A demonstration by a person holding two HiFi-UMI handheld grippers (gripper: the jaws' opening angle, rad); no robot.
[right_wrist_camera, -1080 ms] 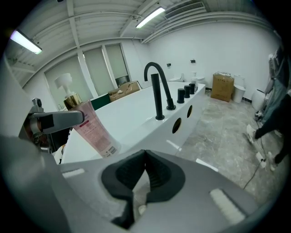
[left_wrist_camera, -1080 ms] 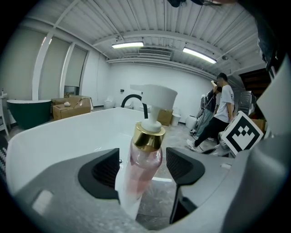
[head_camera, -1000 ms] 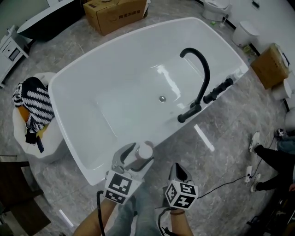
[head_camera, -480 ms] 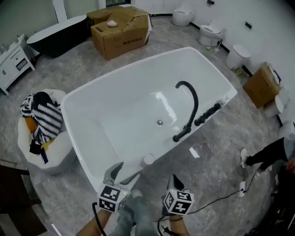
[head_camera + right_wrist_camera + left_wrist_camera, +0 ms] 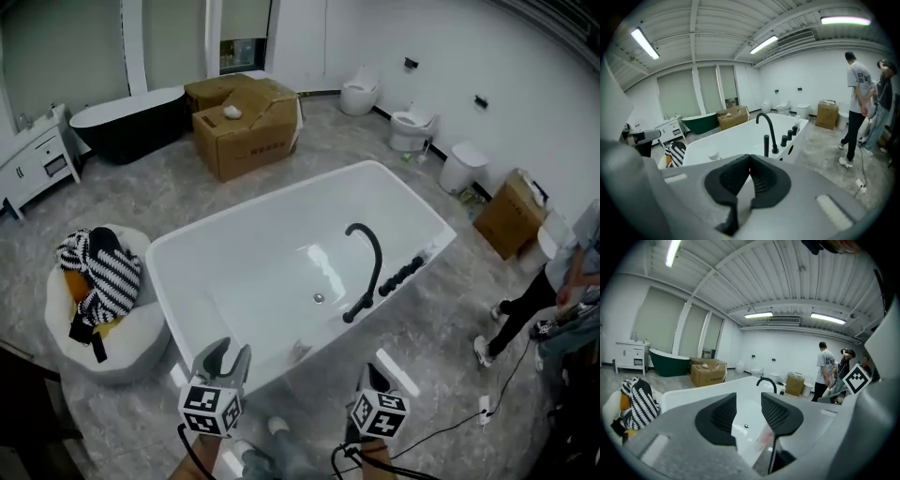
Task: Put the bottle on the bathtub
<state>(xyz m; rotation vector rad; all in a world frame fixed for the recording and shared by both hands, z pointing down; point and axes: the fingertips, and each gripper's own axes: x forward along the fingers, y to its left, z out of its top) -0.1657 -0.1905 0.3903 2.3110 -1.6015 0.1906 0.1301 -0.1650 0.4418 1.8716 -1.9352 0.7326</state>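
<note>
Bottle [image 5: 300,352] sits on the near rim of the bathtub [image 5: 244,272]. My left claw [image 5: 225,354] is empty, its jaws partly spread and just been closing. My right claw [image 5: 372,375] is pressed together. I'd pull clear without knocking it.

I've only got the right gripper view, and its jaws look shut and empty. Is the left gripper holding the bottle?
Observer: No. The left gripper has its jaws apart with nothing between them; they have just been closing.
Operator: Is the bottle clear of it, then?
Observer: Yes. The head view shows the bottle on the near rim of the bathtub, ahead of that gripper and apart from it.
Operator: Anything lying inside the tub?
Observer: Its floor shows only the drain.
</note>
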